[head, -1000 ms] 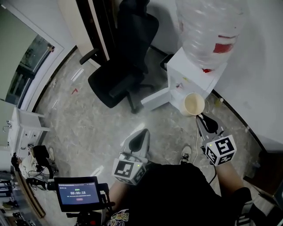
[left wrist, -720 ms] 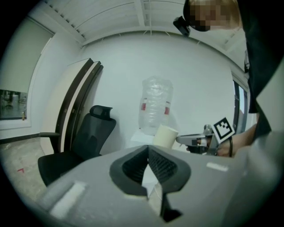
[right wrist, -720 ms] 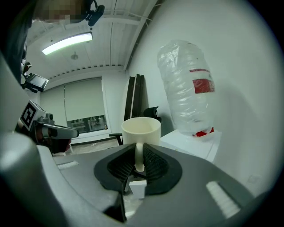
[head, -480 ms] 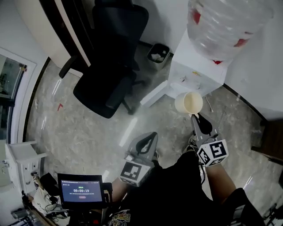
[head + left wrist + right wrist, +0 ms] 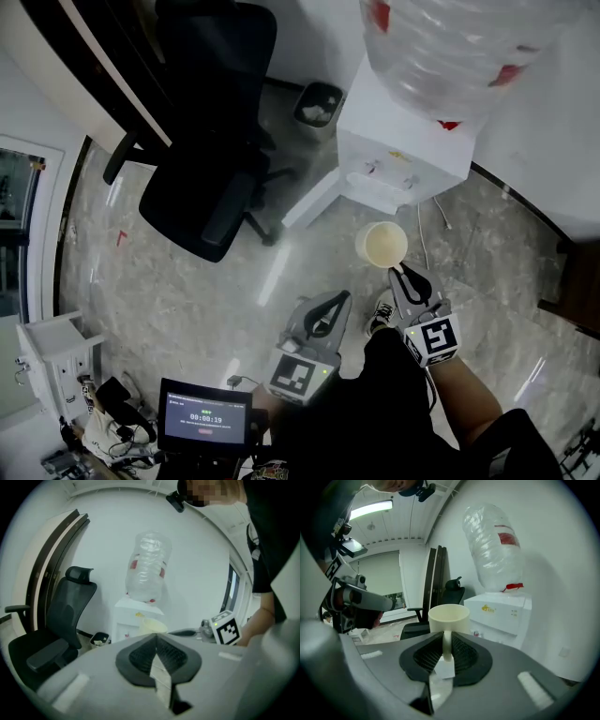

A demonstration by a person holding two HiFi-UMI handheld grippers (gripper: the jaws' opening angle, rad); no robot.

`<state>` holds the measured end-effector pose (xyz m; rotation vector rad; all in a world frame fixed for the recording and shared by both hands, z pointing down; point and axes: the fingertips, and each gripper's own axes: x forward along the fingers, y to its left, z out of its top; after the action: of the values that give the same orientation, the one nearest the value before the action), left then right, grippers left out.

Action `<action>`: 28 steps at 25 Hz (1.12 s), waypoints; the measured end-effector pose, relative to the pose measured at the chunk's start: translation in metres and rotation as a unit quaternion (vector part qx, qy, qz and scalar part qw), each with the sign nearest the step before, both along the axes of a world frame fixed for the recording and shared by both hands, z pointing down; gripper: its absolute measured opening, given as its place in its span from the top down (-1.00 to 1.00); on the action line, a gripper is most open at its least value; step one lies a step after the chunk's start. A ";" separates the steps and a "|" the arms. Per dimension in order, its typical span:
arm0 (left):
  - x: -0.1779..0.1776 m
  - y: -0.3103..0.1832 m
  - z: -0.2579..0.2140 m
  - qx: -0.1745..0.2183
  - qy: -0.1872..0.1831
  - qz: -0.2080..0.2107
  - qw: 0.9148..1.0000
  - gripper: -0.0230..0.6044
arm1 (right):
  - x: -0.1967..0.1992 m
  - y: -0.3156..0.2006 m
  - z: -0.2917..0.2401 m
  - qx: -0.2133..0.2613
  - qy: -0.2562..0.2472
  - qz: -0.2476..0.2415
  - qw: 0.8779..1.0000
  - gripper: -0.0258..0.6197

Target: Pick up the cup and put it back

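right gripper (image 5: 446,652): jaws clamped on the handle of the cream cup (image 5: 449,616), which only the right gripper view shows plainly; cup upright, mouth up. head view adds the position: the cup is held in the air over the floor, just in front of the white water dispenser (image 5: 398,141) and apart from it. left gripper (image 5: 157,654): jaws pressed together with nothing between them, read from the left gripper view; it is beside the right gripper. clear bottle (image 5: 450,47) on top of the dispenser. head view only: black office chair (image 5: 206,159), small bin (image 5: 319,103), lit screen (image 5: 208,417).
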<state>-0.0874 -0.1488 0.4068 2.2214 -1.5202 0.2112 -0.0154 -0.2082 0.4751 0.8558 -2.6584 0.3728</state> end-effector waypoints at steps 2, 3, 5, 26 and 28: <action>0.015 -0.006 0.015 0.003 -0.002 -0.003 1.000 0.91 | 0.009 -0.006 0.029 -0.006 0.005 -0.012 1.000 0.75; 0.022 -0.009 0.026 0.004 -0.004 -0.001 1.000 0.91 | 0.012 -0.010 0.044 -0.008 0.006 -0.016 1.000 0.75; 0.035 -0.009 0.055 0.000 -0.013 0.016 1.000 0.91 | 0.014 -0.015 0.075 -0.012 0.012 -0.021 1.000 0.75; 0.083 -0.039 0.347 0.048 0.019 0.119 0.992 0.91 | 0.001 -0.076 0.418 0.004 0.059 0.040 0.997 0.75; 0.082 -0.043 0.371 0.063 0.019 0.124 0.990 0.91 | -0.001 -0.093 0.447 0.010 0.058 0.052 0.997 0.75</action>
<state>-0.0050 -0.1922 0.7777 2.5000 -1.2657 0.1504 -0.0168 -0.3007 0.9219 0.9927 -2.5213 0.3114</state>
